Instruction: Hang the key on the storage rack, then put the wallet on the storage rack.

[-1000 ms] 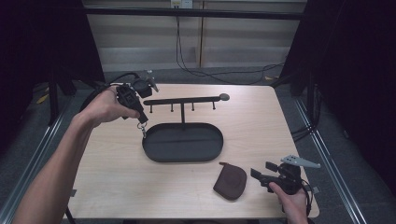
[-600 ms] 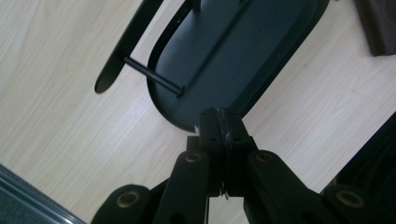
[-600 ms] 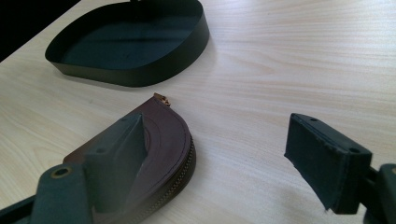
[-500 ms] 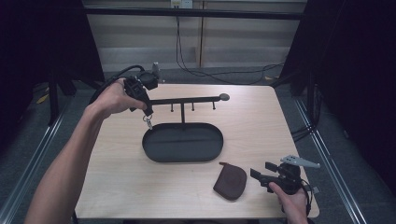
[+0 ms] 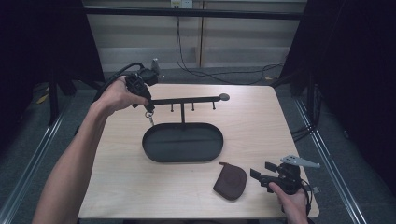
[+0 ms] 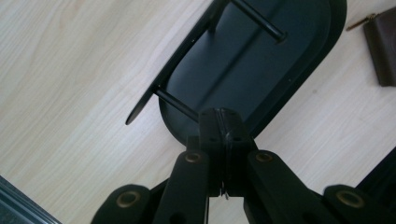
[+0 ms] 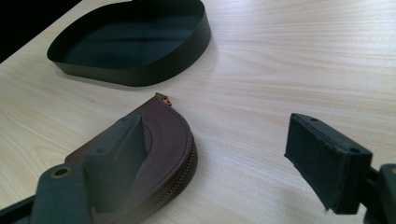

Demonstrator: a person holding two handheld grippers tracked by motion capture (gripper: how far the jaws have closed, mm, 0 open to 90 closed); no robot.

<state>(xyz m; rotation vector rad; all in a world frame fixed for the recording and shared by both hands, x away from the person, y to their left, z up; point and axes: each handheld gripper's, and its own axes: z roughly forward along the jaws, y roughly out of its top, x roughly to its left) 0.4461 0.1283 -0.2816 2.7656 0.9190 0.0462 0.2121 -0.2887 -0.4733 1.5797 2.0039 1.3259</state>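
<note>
A black stand has an oval tray (image 5: 161, 154) and a post carrying a horizontal bar (image 5: 187, 100) with short pegs under it. My left gripper (image 5: 148, 108) hangs at the bar's left end, shut on a small metal key ring (image 5: 150, 118) that dangles below it. In the left gripper view the closed jaws (image 6: 221, 116) sit above the tray (image 6: 299, 79), right by the end peg (image 6: 175, 100), with a sliver of metal (image 6: 225, 194) pinched between them. A brown zip pouch (image 5: 230, 180) lies flat near the front edge. My right gripper (image 5: 261, 173) rests open just right of the pouch (image 7: 161, 140), its jaws (image 7: 217, 135) apart with nothing between them.
The light wooden table (image 5: 116, 186) has bare wood left of the tray and at the back right. Cables (image 5: 210, 74) run over the floor behind the table. Dark curtains stand on both sides.
My left hand has moved right and slightly down with the key ring, from off the bar's left end to right against it. The right gripper and pouch have kept still.
</note>
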